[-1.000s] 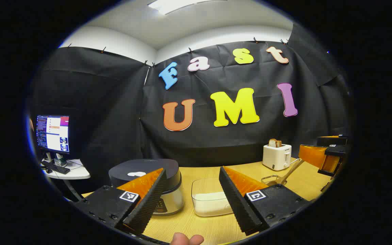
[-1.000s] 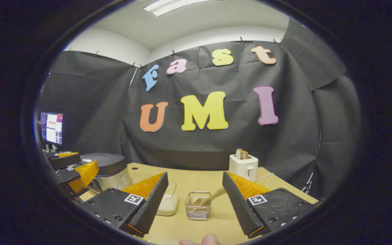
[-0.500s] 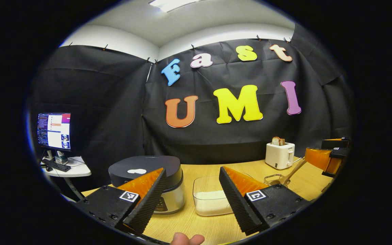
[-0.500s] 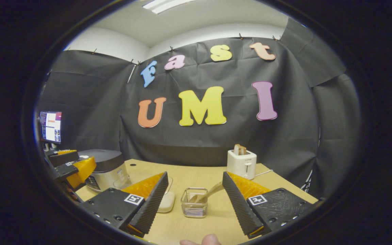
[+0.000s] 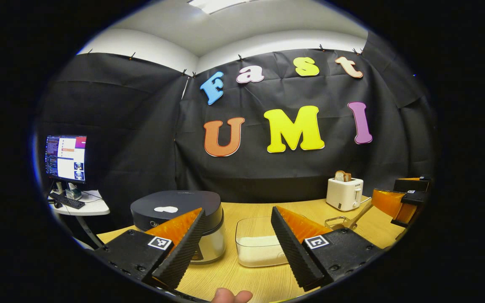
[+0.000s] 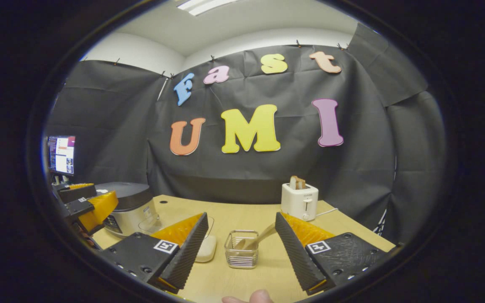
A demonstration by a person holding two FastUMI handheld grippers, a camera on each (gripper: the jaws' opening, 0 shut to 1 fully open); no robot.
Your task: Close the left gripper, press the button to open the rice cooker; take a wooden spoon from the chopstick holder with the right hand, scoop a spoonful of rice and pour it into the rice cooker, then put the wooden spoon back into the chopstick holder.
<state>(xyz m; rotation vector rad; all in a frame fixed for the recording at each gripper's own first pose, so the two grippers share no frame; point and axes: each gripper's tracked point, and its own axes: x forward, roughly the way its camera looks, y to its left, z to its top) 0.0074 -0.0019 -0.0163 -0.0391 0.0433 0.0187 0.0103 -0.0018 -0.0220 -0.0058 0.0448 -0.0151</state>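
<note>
One wooden spoon (image 6: 260,238) (two grippers apart)

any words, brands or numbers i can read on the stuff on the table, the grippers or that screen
None can be read:
toaster: a small mark on its front, too small to read
rice cooker: a white shape on the lid and a front panel, no legible text
monitor: its text is too small to read
square tags behind the fingers: black-and-white patterns, no words

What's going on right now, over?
Both grippers, left and right, open, empty. Rice cooker lid shut. Wooden spoon in chopstick holder. Nothing blocking.
</note>
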